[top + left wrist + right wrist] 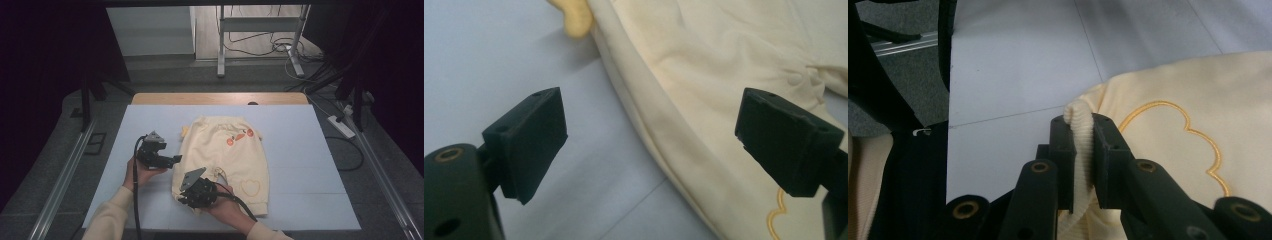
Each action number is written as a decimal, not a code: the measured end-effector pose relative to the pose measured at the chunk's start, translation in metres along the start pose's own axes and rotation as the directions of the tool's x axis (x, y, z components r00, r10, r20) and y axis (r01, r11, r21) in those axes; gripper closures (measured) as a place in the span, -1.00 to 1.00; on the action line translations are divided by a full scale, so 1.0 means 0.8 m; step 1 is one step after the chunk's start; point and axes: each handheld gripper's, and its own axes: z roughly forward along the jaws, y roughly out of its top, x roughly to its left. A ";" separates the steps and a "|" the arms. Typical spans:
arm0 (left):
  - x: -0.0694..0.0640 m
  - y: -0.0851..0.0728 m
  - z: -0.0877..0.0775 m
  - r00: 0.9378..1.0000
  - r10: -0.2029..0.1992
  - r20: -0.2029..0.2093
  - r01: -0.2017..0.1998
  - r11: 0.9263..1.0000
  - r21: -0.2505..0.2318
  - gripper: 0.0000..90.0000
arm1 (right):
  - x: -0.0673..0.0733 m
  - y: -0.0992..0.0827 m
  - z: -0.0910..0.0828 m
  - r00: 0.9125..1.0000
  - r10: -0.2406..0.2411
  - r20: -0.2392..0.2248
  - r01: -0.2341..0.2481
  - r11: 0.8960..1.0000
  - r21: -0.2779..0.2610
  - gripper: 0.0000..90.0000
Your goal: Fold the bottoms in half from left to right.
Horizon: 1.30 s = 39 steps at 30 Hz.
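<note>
One pair pale yellow cotton baby trousers (227, 160) flat on light blue mat (300, 165). Soft, light, floppy, we judge. Right gripper (1079, 150) pinching ribbed leg cuff (1080, 145). Left gripper (649, 145) spread over outer side seam; we'd take waistband next.

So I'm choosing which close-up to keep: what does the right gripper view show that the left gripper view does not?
Right gripper view alone: its black jaws closed on the ribbed cuff of the cream baby trousers, pinching it upright, plus grey floor and a metal rail at upper left.

Left gripper view alone: its jaws standing wide apart with nothing between them, above the trousers' long side edge, and a small yellow piece at the top.

Both: the cream fabric, an orange embroidered outline, and the pale blue mat.
</note>
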 end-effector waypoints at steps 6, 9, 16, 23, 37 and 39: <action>0.005 0.010 0.009 1.000 -0.008 0.002 0.008 1.000 0.017 -0.69 | 0.000 -0.001 0.000 1.000 0.005 -0.005 -0.005 1.000 -0.008 0.78; 0.009 0.015 0.015 1.000 -0.020 0.001 0.020 1.000 0.020 -0.66 | 0.001 -0.001 0.000 1.000 0.002 -0.001 -0.002 1.000 -0.009 0.78; 0.012 0.030 0.030 1.000 -0.020 0.002 0.020 1.000 0.021 -0.65 | 0.001 -0.001 0.000 1.000 -0.006 0.000 0.006 1.000 -0.003 0.78; 0.019 0.042 0.044 1.000 -0.025 0.003 0.025 0.999 0.030 -0.64 | 0.001 -0.002 0.001 1.000 -0.012 0.003 0.012 1.000 -0.001 0.77; 0.035 0.061 0.066 1.000 -0.031 -0.007 0.031 0.999 0.041 -0.62 | 0.002 -0.001 0.000 1.000 -0.012 0.007 0.012 1.000 -0.006 0.77; 0.040 0.062 0.073 0.999 -0.044 -0.011 0.045 0.998 0.052 -0.62 | 0.002 -0.002 -0.001 1.000 -0.010 0.005 0.010 1.000 -0.007 0.77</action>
